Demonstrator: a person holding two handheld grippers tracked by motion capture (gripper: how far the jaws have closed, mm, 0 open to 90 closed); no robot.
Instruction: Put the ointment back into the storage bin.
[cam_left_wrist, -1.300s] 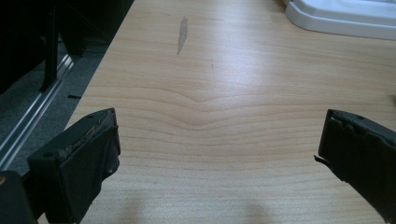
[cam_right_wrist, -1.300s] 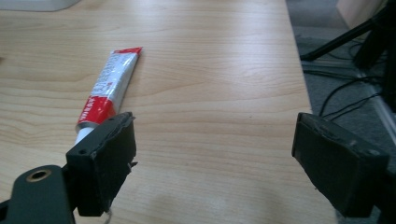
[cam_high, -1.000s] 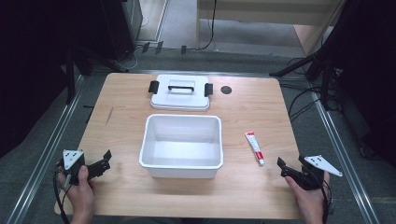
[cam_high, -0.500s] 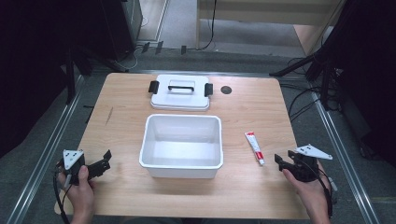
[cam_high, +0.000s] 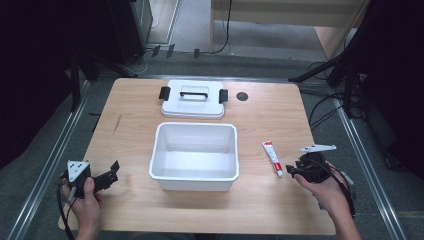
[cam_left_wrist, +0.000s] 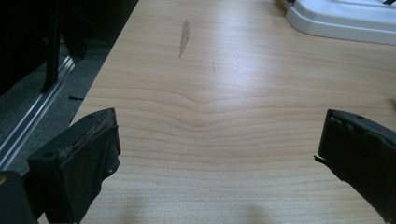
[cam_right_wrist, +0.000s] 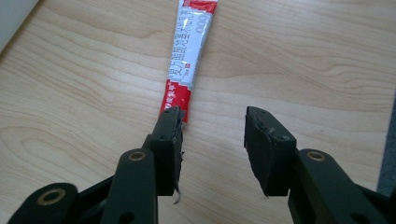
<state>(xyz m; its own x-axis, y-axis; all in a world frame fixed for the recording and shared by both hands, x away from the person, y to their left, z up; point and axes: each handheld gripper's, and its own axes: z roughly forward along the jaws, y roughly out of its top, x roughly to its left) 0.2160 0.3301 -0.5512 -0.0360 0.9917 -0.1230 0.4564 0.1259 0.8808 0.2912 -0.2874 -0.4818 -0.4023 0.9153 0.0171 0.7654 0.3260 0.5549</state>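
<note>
A red and white sachet (cam_high: 272, 157) lies flat on the wooden table (cam_high: 260, 117), right of an open white bin (cam_high: 194, 156). My right gripper (cam_high: 290, 171) hovers just behind the sachet's near end (cam_right_wrist: 179, 79); its jaws have just been closing and stand part open with only bare wood between them, the left fingertip (cam_right_wrist: 171, 126) at the sachet's tip. My left gripper (cam_high: 111, 172) rests at the front left corner, held by a hand, jaws wide open over bare wood (cam_left_wrist: 210, 121).
The bin's white lid (cam_high: 193, 99) with black latches lies behind the bin, and its edge (cam_left_wrist: 341, 21) shows at the top right of the left gripper view. A dark round hole (cam_high: 242, 96) sits right of the lid. Metal rails and cables run along the table's sides.
My right gripper has moved left and up toward the sachet's near end, and its jaws have narrowed. The left gripper has stayed put.
</note>
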